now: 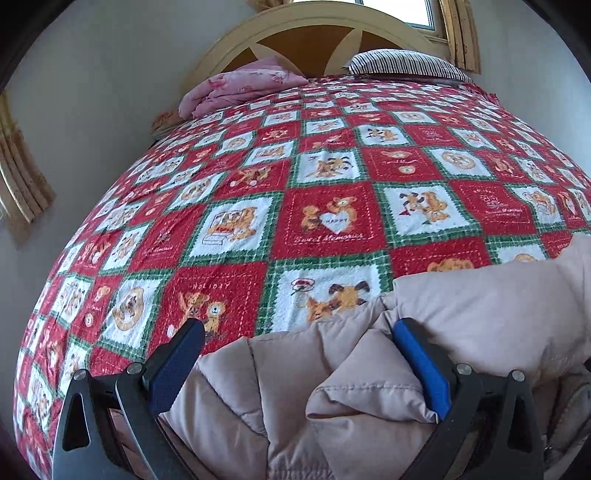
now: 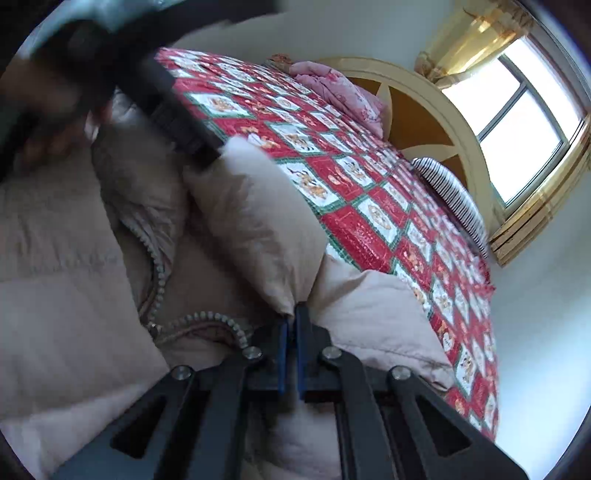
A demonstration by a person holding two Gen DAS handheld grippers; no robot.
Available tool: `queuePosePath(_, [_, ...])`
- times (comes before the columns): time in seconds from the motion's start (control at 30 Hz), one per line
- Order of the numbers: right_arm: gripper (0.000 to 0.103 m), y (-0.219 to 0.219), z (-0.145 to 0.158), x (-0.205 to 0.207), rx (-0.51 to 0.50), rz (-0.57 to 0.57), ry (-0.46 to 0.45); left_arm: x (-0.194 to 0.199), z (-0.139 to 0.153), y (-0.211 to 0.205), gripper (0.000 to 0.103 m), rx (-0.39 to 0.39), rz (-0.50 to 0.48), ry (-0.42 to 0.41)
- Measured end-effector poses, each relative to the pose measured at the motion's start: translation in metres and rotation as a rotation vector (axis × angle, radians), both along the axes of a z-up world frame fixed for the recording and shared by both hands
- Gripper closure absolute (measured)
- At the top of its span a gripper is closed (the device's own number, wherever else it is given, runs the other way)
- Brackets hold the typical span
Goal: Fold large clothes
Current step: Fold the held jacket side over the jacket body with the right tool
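Note:
A beige quilted puffer jacket (image 1: 461, 314) lies on the near part of a bed with a red, white and green teddy-bear bedspread (image 1: 325, 218). My left gripper (image 1: 299, 334) is open, its blue pads on either side of a puffy fold of the jacket. In the right wrist view the jacket (image 2: 251, 221) fills the left and middle, its zipper (image 2: 159, 273) showing. My right gripper (image 2: 293, 314) is shut on a pinched fold of the jacket. The other gripper (image 2: 162, 96) shows blurred at the upper left of that view.
A pink folded quilt (image 1: 240, 90) and a striped pillow (image 1: 402, 62) lie at the cream and brown headboard (image 1: 317, 33). A window with gold curtains (image 2: 517, 122) is on the wall behind. The bedspread (image 2: 354, 184) stretches beyond the jacket.

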State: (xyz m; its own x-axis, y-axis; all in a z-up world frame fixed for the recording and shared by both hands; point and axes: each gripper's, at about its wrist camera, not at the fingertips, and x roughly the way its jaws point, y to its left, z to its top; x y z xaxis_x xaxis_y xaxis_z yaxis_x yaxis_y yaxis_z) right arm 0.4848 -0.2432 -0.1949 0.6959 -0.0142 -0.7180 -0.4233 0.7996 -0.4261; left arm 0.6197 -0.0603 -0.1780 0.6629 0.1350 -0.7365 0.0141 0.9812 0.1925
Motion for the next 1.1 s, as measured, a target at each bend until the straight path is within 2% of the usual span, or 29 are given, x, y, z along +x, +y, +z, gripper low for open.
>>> queuePosePath(0.03, [0.094, -0.005, 0.009, -0.001, 0.047, 0.001, 0.017, 0.0, -0.002, 0.0, 0.001, -0.001, 0.002, 0.0])
queuePosePath(0.07, [0.089, -0.01, 0.017, -0.002, 0.103, -0.001, 0.04, -0.001, -0.003, -0.002, 0.001, 0.003, 0.002, -0.002])
queuePosePath(0.1, [0.077, -0.02, 0.03, 0.0, 0.195, -0.011, 0.073, -0.002, -0.004, -0.003, 0.001, 0.012, 0.0, -0.008])
queuePosePath(0.17, [0.063, -0.038, 0.056, 0.005, 0.355, -0.053, 0.085, -0.001, -0.005, -0.007, 0.001, 0.03, -0.002, -0.009])
queuePosePath(0.27, [0.062, -0.075, 0.09, 0.033, 0.546, -0.235, 0.063, 0.0, -0.004, -0.007, 0.001, 0.031, -0.003, -0.009])
queuePosePath(0.33, [0.058, -0.095, 0.09, 0.057, 0.603, -0.375, 0.084, 0.0, -0.003, -0.006, 0.001, 0.02, -0.001, -0.007])
queuePosePath(0.4, [0.06, -0.106, 0.061, 0.085, 0.613, -0.491, 0.225, -0.004, 0.006, -0.004, 0.001, 0.019, 0.014, -0.024])
queuePosePath(0.47, [0.069, -0.105, 0.038, 0.088, 0.594, -0.508, 0.305, -0.018, 0.03, -0.006, 0.001, -0.019, -0.002, -0.082])
queuePosePath(0.57, [0.071, -0.087, 0.02, 0.066, 0.446, -0.444, 0.288, -0.037, 0.068, -0.019, 0.001, -0.103, -0.043, -0.177])
queuePosePath(0.63, [0.071, -0.079, 0.012, 0.048, 0.392, -0.419, 0.256, -0.042, 0.078, -0.049, 0.001, -0.127, -0.135, -0.174])
queuePosePath(0.67, [0.071, -0.078, 0.008, 0.042, 0.369, -0.413, 0.234, -0.04, 0.074, -0.059, 0.001, -0.107, -0.164, -0.149])
queuePosePath(0.7, [0.071, -0.081, 0.008, 0.04, 0.35, -0.409, 0.212, -0.033, 0.061, -0.075, 0.001, -0.041, -0.195, -0.089])
queuePosePath(0.77, [0.071, -0.083, 0.005, 0.04, 0.338, -0.421, 0.195, -0.02, 0.022, -0.087, 0.001, 0.119, -0.145, 0.012])
queuePosePath(0.8, [0.071, -0.084, 0.005, 0.041, 0.33, -0.426, 0.193, -0.017, 0.01, -0.085, 0.001, 0.124, -0.132, 0.046])
queuePosePath(0.83, [0.071, -0.084, 0.008, 0.042, 0.324, -0.435, 0.19, -0.014, -0.001, -0.079, 0.001, 0.088, -0.123, 0.077])
queuePosePath(0.9, [0.072, -0.086, 0.022, 0.034, 0.35, -0.458, 0.165, -0.013, -0.004, -0.069, 0.001, 0.028, -0.095, 0.065])
queuePosePath(1.0, [0.072, -0.088, 0.048, 0.02, 0.422, -0.462, 0.084, -0.011, -0.006, -0.065, 0.001, 0.012, -0.091, 0.064])
queuePosePath(1.1, [0.07, -0.082, 0.046, 0.023, 0.427, -0.446, 0.071, -0.009, -0.008, -0.058, 0.001, -0.035, -0.086, 0.073])
